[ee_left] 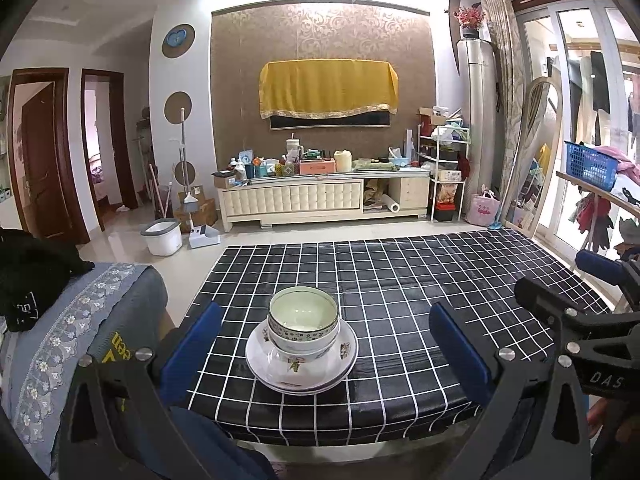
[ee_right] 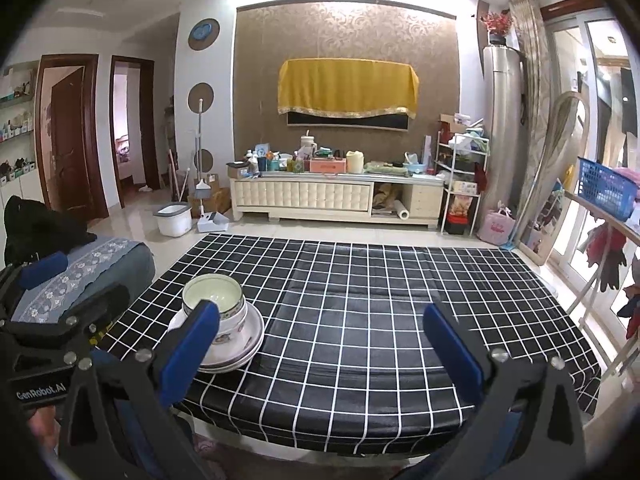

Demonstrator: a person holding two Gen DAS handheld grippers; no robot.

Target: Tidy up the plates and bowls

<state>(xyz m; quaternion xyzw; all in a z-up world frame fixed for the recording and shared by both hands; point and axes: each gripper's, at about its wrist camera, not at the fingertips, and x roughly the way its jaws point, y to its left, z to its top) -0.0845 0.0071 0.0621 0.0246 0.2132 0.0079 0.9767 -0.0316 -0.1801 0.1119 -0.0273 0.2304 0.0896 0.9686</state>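
We see the bowls (ee_left: 303, 320) nested mouth-up on stacked plates (ee_left: 301, 364), one upright pile near the front edge of the checked table (ee_left: 420, 280), its axis vertical. Our left gripper (ee_left: 326, 350) frames it, jaws wide apart, touching nothing. Our right gripper (ee_right: 320, 344), jaws likewise apart, has the pile at ten o'clock.

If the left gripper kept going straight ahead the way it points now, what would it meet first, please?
Probably the green-rimmed ceramic bowl stacked on white plates, centred before the open left gripper; depth is unclear.
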